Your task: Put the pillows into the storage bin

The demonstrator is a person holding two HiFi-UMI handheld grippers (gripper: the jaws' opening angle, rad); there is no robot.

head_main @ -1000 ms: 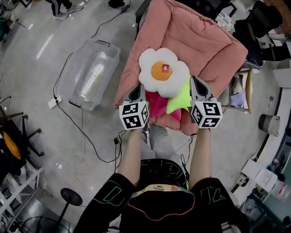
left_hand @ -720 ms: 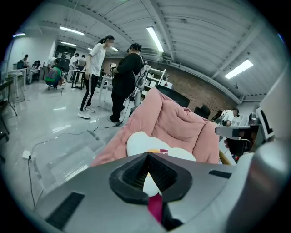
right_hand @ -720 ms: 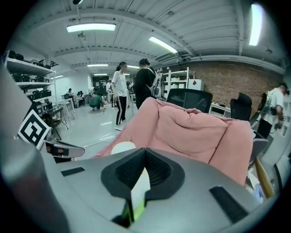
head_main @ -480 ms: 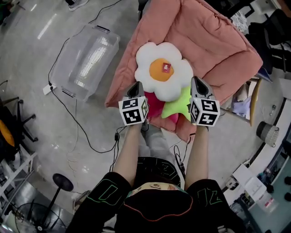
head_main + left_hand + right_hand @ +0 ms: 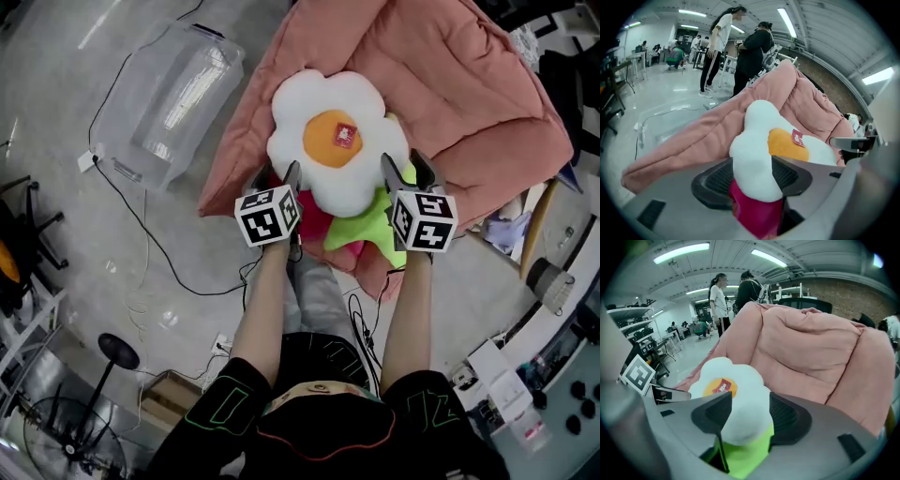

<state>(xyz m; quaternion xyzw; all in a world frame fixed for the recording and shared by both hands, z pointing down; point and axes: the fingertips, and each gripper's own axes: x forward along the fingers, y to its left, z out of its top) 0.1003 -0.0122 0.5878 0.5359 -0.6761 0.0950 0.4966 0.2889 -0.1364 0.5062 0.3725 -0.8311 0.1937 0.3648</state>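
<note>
Chair (image 5: pixel 469 94): pink, padded; flower pillow (image 5: pixel 333 141) lies over red pillow (image 5: pixel 317 223) and green pillow (image 5: pixel 361 230).
Floor (image 5: pixel 84 234): grey; clear bin (image 5: pixel 169 89), black cable (image 5: pixel 141 267).

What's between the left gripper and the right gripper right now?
In the head view, the white flower-shaped plush pillow with an orange centre. Jaws of the left gripper and right gripper have just been opening, a petal between each pair.

Open lab workspace, ceiling strip lights (image 5: pixel 682 252), brick wall (image 5: pixel 843 296), standing people (image 5: pixel 719 298)
</note>
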